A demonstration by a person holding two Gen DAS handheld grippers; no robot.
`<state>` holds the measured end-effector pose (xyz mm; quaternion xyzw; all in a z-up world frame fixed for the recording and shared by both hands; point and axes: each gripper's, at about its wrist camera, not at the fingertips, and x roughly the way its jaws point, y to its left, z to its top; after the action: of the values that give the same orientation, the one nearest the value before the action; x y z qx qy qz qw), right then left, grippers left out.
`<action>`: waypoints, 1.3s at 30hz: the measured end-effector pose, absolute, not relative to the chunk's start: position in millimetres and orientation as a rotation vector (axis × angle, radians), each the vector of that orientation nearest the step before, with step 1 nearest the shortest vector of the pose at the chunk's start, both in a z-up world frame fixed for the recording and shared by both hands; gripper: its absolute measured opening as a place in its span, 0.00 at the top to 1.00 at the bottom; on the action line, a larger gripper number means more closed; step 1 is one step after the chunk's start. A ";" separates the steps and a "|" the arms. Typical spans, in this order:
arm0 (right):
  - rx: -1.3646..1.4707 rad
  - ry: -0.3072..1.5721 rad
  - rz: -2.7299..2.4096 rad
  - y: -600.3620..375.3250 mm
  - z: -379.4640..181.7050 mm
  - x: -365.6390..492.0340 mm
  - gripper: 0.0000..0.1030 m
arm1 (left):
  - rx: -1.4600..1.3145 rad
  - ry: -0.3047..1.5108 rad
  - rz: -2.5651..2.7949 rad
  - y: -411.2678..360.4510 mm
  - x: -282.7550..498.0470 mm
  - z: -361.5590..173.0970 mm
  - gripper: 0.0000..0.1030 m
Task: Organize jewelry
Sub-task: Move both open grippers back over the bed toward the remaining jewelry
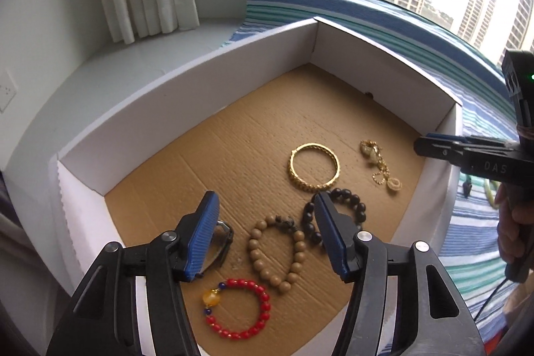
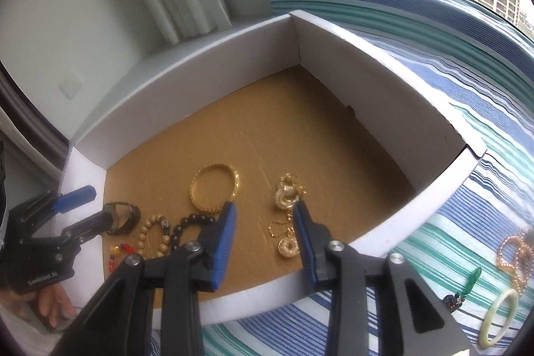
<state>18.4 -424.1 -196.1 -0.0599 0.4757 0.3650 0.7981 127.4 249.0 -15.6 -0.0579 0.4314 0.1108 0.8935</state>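
In the left wrist view, the blue pad of the left gripper [image 1: 265, 231] hides most of a dark glossy item [image 1: 218, 242], so its kind is unclear, and the other pad covers part of the black bead bracelet [image 1: 337, 212]. In the right wrist view, the box wall [image 2: 96, 256] cuts off the red bead bracelet [image 2: 116, 252]. At the right edge, the pink bead strand [image 2: 515, 256] is cropped and the small dark charm [image 2: 452, 302] is too small to identify.

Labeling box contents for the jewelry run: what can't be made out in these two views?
- Dark curved piece: left wrist view, half behind the left hand-held gripper finger; type unclear.
- Red bead bracelet: right wrist view, mostly hidden by the box wall.
- Small dark trinket on the striped cloth: too small.
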 end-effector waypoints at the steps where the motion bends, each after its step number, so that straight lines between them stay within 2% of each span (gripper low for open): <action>1: -0.132 1.026 0.779 -424.9 -195.8 17.0 0.66 | -0.115 0.873 0.257 251.6 125.4 -14.5 0.41; 7: -0.191 1.002 0.761 -426.7 -194.7 -1.5 0.66 | -0.133 0.939 0.247 259.2 128.6 -32.9 0.39; 12: -0.124 0.990 0.765 -441.9 -194.5 -13.9 0.66 | -0.145 0.929 0.229 258.1 116.9 -32.1 0.38; 17: -0.079 0.862 0.744 -462.3 -180.2 -42.7 0.66 | -0.116 0.858 0.220 248.8 110.5 -21.2 0.28; 18: -0.063 0.834 0.745 -470.7 -176.2 -51.1 0.65 | -0.112 0.823 0.237 245.3 105.0 -16.3 0.23; 20: -0.056 0.778 0.727 -490.1 -169.2 -67.4 0.50 | -0.100 0.739 0.282 237.1 92.7 -4.5 0.17; 21: -0.059 0.755 0.709 -501.3 -168.1 -75.4 0.35 | -0.088 0.693 0.305 230.4 83.3 2.2 0.15; 22: -0.064 0.737 0.687 -513.8 -168.3 -82.0 0.27 | -0.074 0.653 0.323 223.3 75.4 8.1 0.12; 27: -0.086 0.716 0.440 -597.8 -195.6 -108.0 0.26 | -0.089 0.530 0.257 180.7 46.6 27.5 0.04; 32: -0.072 0.780 0.097 -697.2 -235.7 -109.8 0.26 | -0.132 0.669 -0.060 112.2 49.0 2.7 0.03; 39: -0.027 0.839 -0.134 -772.9 -264.5 -96.5 0.26 | 0.085 0.882 -0.324 -1.5 80.4 -67.1 0.03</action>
<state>-96.5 -772.9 -264.6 -0.0132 0.4070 -0.0649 0.9110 80.4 -1.5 -67.1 0.0409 0.4246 -0.1562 0.8908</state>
